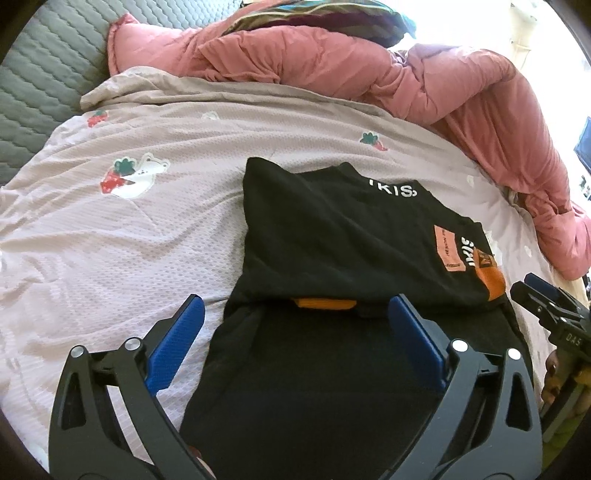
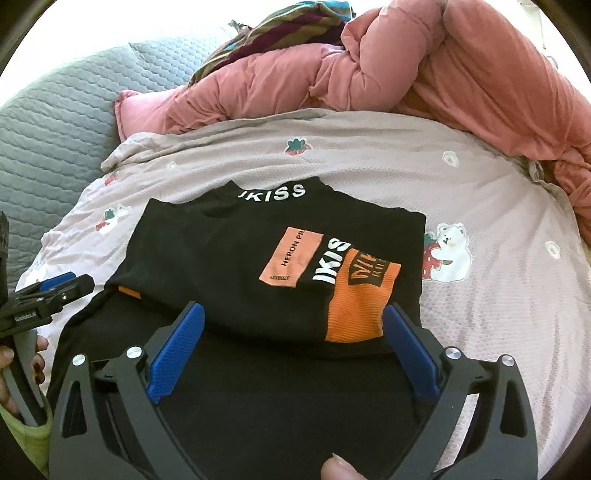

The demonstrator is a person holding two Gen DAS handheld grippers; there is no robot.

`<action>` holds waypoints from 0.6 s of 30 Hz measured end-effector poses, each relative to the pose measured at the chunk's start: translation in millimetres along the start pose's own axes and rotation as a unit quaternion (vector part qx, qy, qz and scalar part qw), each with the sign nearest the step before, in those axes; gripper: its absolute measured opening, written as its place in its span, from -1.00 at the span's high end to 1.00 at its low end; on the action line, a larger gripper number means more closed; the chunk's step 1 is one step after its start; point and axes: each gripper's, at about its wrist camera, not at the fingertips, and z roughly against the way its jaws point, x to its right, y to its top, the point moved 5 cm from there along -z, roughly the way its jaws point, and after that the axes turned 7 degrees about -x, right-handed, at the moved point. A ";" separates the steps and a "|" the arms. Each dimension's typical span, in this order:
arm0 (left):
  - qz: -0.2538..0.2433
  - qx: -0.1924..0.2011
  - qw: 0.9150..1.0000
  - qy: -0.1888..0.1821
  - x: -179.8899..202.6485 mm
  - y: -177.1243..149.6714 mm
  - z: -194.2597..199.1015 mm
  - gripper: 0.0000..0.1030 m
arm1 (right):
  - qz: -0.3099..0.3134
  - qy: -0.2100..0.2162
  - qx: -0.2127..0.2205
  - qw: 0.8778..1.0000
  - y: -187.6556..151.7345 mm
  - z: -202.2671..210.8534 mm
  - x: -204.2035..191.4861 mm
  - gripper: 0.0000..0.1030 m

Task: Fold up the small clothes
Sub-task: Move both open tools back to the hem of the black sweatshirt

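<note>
A black shirt (image 1: 332,229) with white lettering and orange patches lies on the bed, its far part folded over the near part. In the right wrist view the same shirt (image 2: 221,258) shows an orange sleeve patch on its right side. My left gripper (image 1: 295,301) hangs over the shirt's near half, jaws wide open, blue pads (image 1: 177,343) clear of the cloth. My right gripper (image 2: 293,308) stands open above the fold's near edge, gripping nothing. Each gripper shows at the edge of the other's view: the right gripper (image 1: 546,299) and the left gripper (image 2: 55,291).
The shirt rests on a pale pink bedspread (image 1: 110,240) printed with bears and strawberries. A bunched pink duvet (image 1: 369,74) lies along the far and right sides, with striped cloth (image 2: 273,29) on it. A grey quilted mattress (image 1: 40,81) shows at the left.
</note>
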 end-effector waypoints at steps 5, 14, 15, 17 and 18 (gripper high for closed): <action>0.003 0.009 1.000 0.001 -3.1 -2.2 11.0 -0.81 | 0.000 -0.001 0.006 1.000 0.1 7.7 0.2 -0.88; -0.001 0.023 1.000 0.010 -5.1 -6.1 27.7 -0.81 | 0.001 -0.002 0.017 1.000 -0.9 22.5 -0.6 -0.88; -0.001 0.023 1.000 0.010 -5.3 -6.8 29.0 -0.81 | 0.001 -0.002 0.018 1.000 -1.3 24.4 -0.6 -0.88; -0.001 0.025 1.000 0.011 -5.7 -8.1 31.9 -0.81 | 0.002 -0.003 0.020 1.000 -2.1 27.3 -0.7 -0.88; -0.002 0.025 1.000 0.012 -5.5 -8.7 33.3 -0.81 | 0.002 -0.003 0.021 1.000 -2.5 28.4 -0.9 -0.88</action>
